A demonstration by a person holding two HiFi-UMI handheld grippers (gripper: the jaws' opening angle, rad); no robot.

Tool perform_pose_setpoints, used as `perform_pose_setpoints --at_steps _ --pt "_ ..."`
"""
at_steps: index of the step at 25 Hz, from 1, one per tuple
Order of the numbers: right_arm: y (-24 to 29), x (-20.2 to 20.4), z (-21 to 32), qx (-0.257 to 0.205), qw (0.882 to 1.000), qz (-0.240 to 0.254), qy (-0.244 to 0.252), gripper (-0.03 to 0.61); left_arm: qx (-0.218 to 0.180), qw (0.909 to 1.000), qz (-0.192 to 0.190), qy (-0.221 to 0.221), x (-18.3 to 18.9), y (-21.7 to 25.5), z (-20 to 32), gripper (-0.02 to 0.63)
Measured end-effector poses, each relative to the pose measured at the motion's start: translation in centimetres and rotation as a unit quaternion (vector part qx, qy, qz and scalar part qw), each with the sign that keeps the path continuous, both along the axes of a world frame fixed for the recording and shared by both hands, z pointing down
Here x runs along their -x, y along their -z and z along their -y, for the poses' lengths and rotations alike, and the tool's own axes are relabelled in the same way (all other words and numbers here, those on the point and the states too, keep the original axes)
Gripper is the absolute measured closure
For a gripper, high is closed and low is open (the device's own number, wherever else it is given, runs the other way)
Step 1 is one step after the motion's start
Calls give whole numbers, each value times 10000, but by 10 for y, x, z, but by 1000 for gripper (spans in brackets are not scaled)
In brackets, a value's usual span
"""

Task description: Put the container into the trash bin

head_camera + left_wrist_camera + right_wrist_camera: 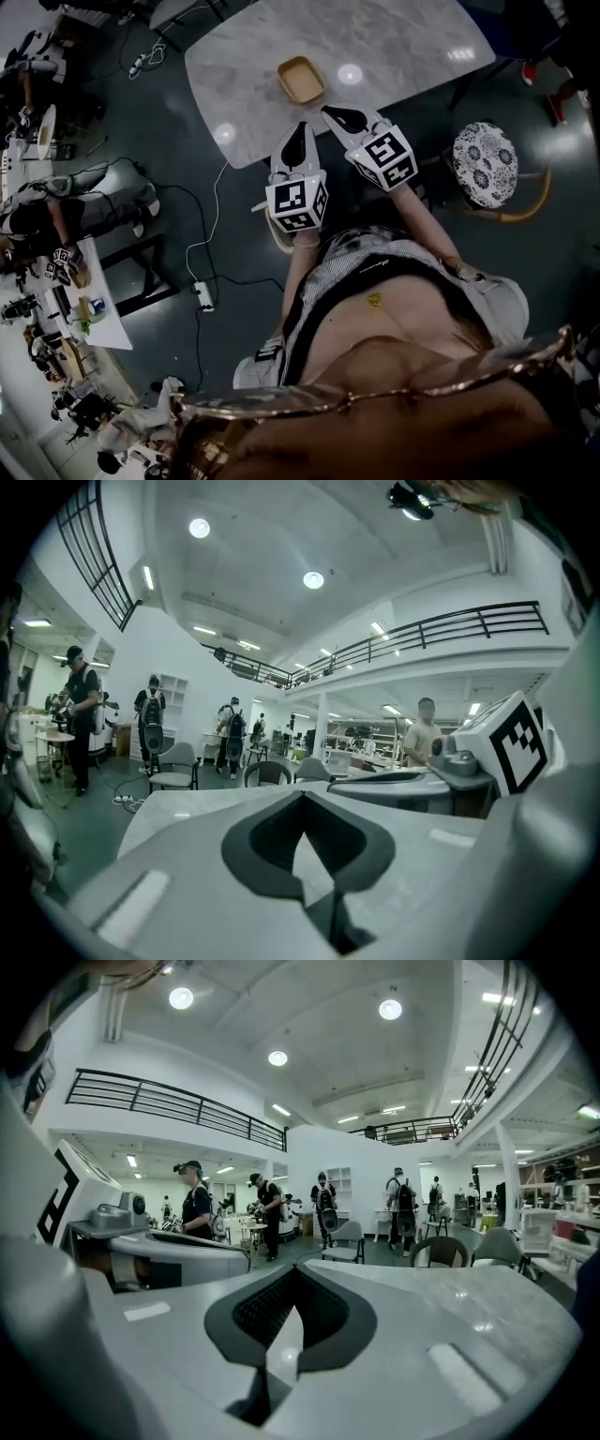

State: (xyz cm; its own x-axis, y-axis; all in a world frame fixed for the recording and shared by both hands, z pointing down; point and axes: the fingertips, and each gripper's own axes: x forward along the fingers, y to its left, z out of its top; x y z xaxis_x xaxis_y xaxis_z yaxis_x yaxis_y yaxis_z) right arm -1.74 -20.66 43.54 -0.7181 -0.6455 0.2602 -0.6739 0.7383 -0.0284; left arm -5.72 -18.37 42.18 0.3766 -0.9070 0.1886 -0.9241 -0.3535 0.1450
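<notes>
A shallow tan container [300, 80] sits on the marble table [403, 47], near its front edge. Both grippers hover side by side over that edge, pointing at the container from just short of it. My left gripper [301, 129] is shut with nothing in it, and its jaws meet at the tips in the left gripper view [302, 796]. My right gripper [339, 114] is also shut and holds nothing [295, 1269]. The jaws hide the container in both gripper views. No trash bin shows in any view.
A stool with a patterned round cushion [485, 163] stands right of the table. Cables and a power strip [203, 296] lie on the dark floor at the left. Chairs [174, 766] and several standing people [196, 1211] are beyond the table.
</notes>
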Motion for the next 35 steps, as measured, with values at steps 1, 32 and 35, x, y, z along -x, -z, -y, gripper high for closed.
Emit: perform_pose_setpoints --at_steps 1,32,35 --pt "0 3 13 1 10000 -6 83 554 12 10000 4 78 2 0 13 614" --pt "-143 13 207 1122 9811 -1249 962 552 564 9915 82 1172 30 -39 169 614" --pt "-179 12 215 1358 9734 -1624 880 552 643 9902 23 1239 39 -46 164 614"
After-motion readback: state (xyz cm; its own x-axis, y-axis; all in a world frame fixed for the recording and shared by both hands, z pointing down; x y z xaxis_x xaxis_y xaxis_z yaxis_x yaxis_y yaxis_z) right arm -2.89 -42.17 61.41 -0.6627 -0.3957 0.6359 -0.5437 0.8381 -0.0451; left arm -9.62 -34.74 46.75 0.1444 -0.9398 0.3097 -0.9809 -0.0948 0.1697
